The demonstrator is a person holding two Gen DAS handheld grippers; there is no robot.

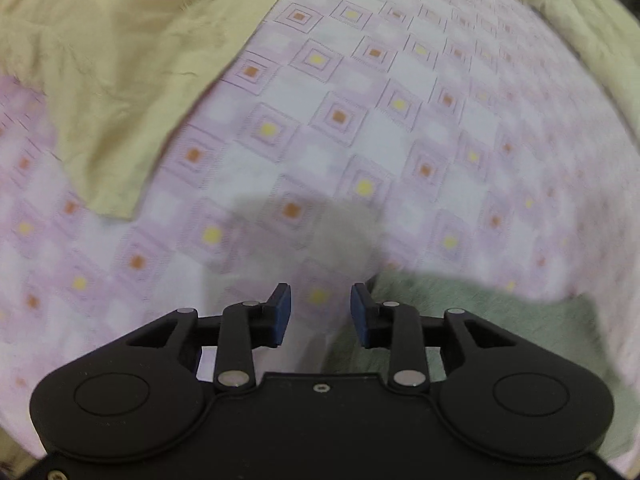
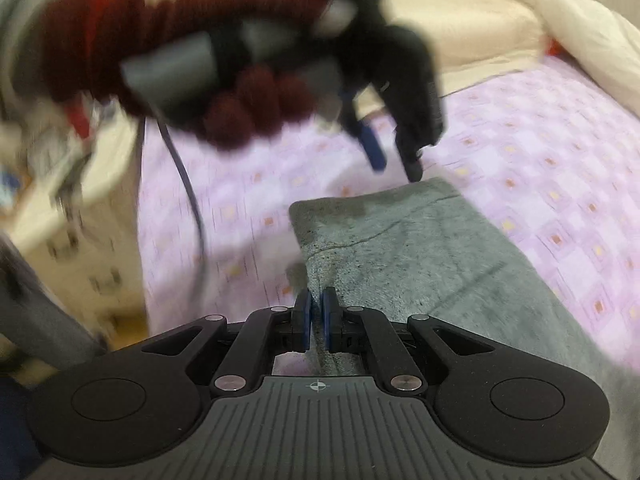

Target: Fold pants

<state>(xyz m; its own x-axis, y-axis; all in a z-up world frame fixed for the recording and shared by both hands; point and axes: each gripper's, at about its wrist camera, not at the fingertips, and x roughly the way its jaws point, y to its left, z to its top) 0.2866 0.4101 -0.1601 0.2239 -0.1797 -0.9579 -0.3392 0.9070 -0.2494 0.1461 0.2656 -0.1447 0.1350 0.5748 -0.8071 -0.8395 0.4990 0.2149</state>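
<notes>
Right gripper (image 2: pixel 317 318) closed tight on near-left edge of grey pants (image 2: pixel 420 264), probably to hold the fold flat on lilac bedsheet (image 2: pixel 560 152). Left gripper (image 1: pixel 320 314) open, empty, above far corner, perhaps releasing.

Bare sheet (image 1: pixel 360 128) open ahead; quilt (image 1: pixel 100 60) crowds far edge; left gripper (image 2: pixel 394 160) hangs above pants (image 2: pixel 420 248) end.

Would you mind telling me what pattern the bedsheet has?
Lilac and white squares with orange or yellow centres on the bedsheet; clearest in the left wrist view.
</notes>
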